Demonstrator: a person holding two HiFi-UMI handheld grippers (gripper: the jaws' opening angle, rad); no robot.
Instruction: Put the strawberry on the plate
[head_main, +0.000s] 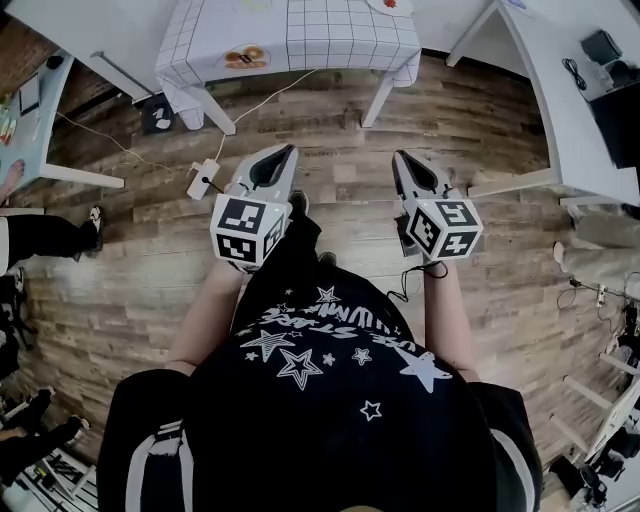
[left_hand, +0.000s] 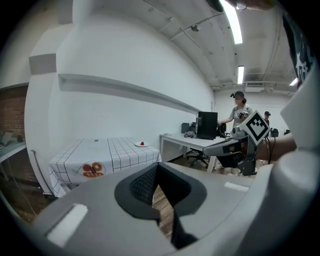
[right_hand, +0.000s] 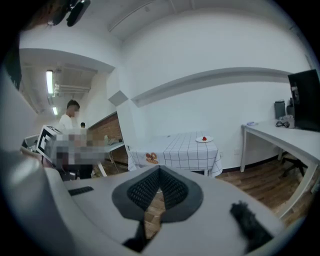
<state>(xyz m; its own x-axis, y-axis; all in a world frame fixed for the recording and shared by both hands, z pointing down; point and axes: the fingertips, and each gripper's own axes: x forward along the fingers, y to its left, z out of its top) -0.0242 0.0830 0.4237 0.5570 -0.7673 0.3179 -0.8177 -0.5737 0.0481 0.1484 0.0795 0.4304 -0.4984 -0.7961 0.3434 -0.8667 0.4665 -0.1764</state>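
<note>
We think the job looks done. The counter (head_main: 300, 40) with the checked cloth sits at the top of the head view. On its far corner is a small white plate (right_hand: 204, 140), and the red strawberry (right_hand: 204, 138) lies on it, just right of the middle in the right gripper view.

The left hand-held gripper (head_main: 286, 151) and the right hand-held gripper (head_main: 400, 158) are both closed and hold nothing. They are well apart from the counter, so nothing seems left to do.

The room is big, with white walls. The wooden floor (head_main: 330, 140) fills the middle of the head view. A white desk (head_main: 560, 90) stands at the upper right.
</note>
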